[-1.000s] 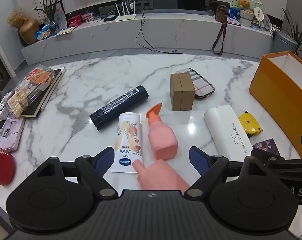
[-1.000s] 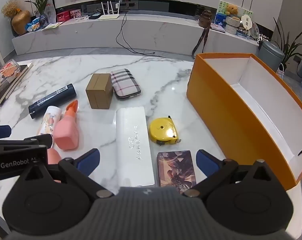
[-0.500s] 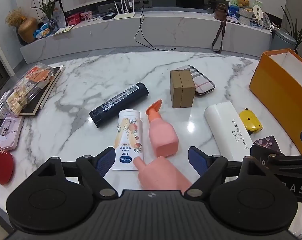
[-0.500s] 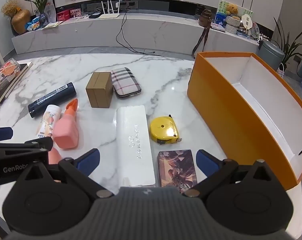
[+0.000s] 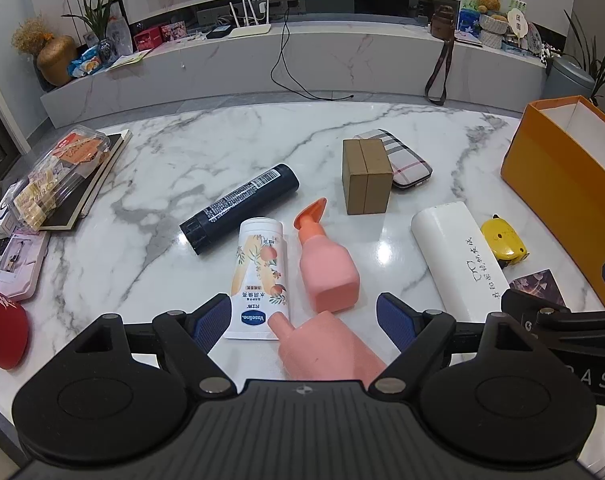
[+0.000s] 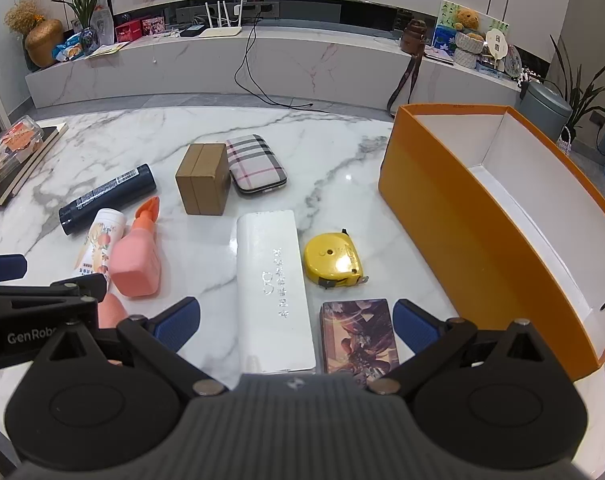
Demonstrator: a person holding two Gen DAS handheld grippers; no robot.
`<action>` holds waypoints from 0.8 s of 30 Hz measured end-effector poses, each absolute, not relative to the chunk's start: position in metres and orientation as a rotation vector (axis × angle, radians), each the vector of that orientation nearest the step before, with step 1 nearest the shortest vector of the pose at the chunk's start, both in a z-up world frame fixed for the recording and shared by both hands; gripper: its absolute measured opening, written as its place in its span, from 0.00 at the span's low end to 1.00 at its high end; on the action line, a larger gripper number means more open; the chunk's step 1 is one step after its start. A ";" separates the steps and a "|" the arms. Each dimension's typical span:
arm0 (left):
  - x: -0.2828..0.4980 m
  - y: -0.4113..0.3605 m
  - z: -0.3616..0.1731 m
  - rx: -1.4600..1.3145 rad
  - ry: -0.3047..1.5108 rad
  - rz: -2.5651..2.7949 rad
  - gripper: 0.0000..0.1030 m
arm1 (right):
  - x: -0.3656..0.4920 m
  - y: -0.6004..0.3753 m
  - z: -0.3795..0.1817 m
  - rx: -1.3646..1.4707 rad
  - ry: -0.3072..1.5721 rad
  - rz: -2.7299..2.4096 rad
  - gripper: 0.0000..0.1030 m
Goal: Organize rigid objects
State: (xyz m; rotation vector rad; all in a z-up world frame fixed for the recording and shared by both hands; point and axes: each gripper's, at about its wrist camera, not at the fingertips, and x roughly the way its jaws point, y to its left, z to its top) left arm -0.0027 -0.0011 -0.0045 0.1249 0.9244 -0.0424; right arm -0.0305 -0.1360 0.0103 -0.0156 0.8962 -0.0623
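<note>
On the marble table lie a dark cylinder (image 5: 240, 208), a Vaseline tube (image 5: 259, 276), a pink spray bottle (image 5: 326, 266), a second pink bottle (image 5: 326, 350) nearest me, a brown box (image 5: 366, 176), a plaid case (image 5: 406, 158), a white case (image 6: 274, 292), a yellow tape measure (image 6: 333, 258) and a card box (image 6: 358, 334). My left gripper (image 5: 304, 322) is open, around the near pink bottle's neck without touching. My right gripper (image 6: 296, 322) is open above the white case and card box. The open orange box (image 6: 454, 216) stands right.
At the table's left edge are a snack tray on a dark book (image 5: 58, 178), a pink case (image 5: 16, 266) and a red object (image 5: 0, 330). A low marble shelf (image 5: 302, 52) with clutter runs behind the table.
Both grippers have drifted slightly forward over the table. Both stay open and no object has moved.
</note>
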 end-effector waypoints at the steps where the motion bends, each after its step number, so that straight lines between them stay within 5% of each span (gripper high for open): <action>1: -0.002 -0.001 -0.005 0.125 0.924 -0.042 0.94 | -0.030 -0.136 0.010 -0.016 0.897 -0.063 0.98; 24: -0.003 -0.001 -0.005 0.125 0.926 -0.043 0.92 | -0.030 -0.136 0.010 -0.016 0.897 -0.062 0.98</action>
